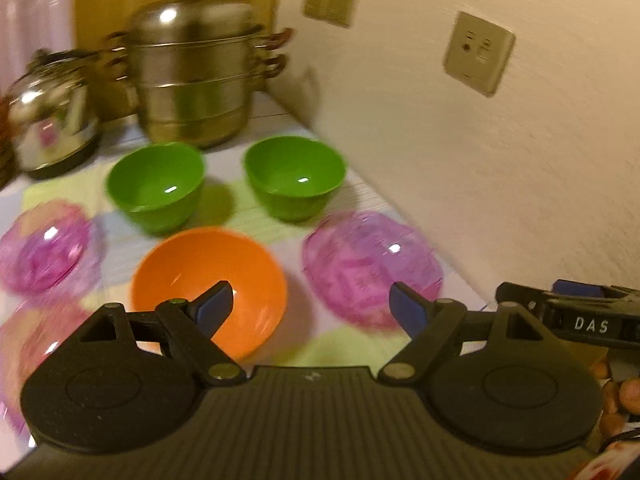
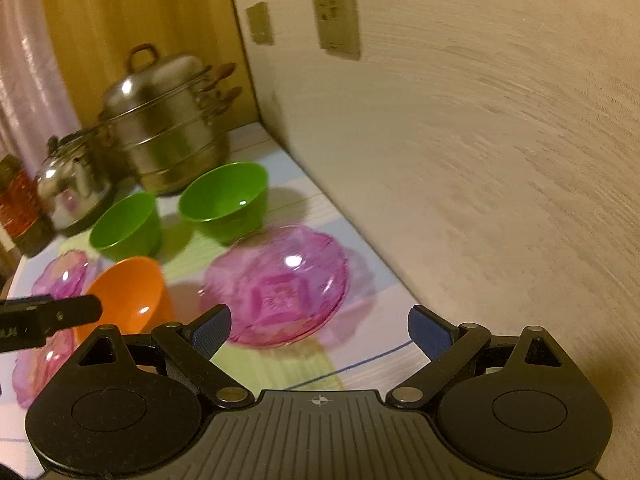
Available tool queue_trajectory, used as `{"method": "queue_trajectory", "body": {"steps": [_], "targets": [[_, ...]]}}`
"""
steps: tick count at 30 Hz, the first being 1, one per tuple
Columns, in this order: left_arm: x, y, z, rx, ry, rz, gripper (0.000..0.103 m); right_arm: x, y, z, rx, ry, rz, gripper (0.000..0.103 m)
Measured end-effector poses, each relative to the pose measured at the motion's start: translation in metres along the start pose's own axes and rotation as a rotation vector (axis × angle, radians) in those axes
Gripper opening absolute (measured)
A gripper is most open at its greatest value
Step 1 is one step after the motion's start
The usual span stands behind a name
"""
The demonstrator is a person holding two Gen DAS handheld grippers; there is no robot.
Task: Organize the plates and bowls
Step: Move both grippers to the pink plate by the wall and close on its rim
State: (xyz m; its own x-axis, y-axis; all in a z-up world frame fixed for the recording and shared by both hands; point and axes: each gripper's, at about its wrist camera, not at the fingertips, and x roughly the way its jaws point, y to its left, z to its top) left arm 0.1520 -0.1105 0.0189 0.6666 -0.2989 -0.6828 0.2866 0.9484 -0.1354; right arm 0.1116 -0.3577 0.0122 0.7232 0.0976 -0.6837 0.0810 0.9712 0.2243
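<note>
A tiered steel steamer pot point(image 1: 196, 76) with a domed lid is seen well ahead of both tongs, and a polished kettle point(image 1: 52, 120) stands to its left; both are hard, reflective metal. They rest on a tablecloth point(image 1: 360, 344) printed in pale blocks of colour.

Nearer the tongs, three pink translucent plates are laid out: one point(image 2: 280, 284) lies just ahead of the right tongs point(image 2: 319, 330), and two point(image 1: 44, 246) point(image 1: 36, 356) lie to the left of the left tongs point(image 1: 310, 304). Their faceted, glassy surface is judged stiff, slippery and possibly brittle; a hold at the raised rim is advised.

An orange bowl point(image 1: 208, 284) sits directly ahead of the left tongs, its near rim partly hidden by the left finger. Two green bowls point(image 1: 158, 186) point(image 1: 296, 176) stand side by side beyond it, apart from each other. All three are round, smooth and opaque, apparently plastic, and are judged light and rigid; the rim wall is best pinched between the pads.

Both pairs of tongs are held wide apart, with nothing between the blue pads point(image 2: 212, 330).
</note>
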Motion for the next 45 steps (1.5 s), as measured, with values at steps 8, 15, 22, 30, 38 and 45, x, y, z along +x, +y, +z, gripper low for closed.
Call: {"method": "queue_trajectory", "body": {"steps": [8,15,22,30,38,45], "targets": [[0.070,-0.003,0.033,0.118,0.062,-0.066,0.078,0.037,-0.013,0.009,0.038,0.020,-0.026,0.084],[0.124,-0.006,0.049,0.212,0.144,-0.098,0.066,0.076,-0.020,0.013,0.063,0.064,-0.030,0.071],[0.175,-0.009,0.052,0.280,0.237,-0.083,0.054,0.108,-0.027,0.017,0.081,0.107,-0.040,0.065],[0.207,-0.005,0.044,0.303,0.299,-0.057,0.037,0.137,-0.030,0.013,0.087,0.154,-0.042,0.057],[0.220,-0.010,0.043,0.327,0.341,-0.048,0.030,0.157,-0.031,0.007,0.111,0.200,-0.024,0.046],[0.226,-0.013,0.043,0.334,0.352,-0.032,0.021,0.163,-0.034,0.005,0.134,0.214,-0.012,0.028]]}}
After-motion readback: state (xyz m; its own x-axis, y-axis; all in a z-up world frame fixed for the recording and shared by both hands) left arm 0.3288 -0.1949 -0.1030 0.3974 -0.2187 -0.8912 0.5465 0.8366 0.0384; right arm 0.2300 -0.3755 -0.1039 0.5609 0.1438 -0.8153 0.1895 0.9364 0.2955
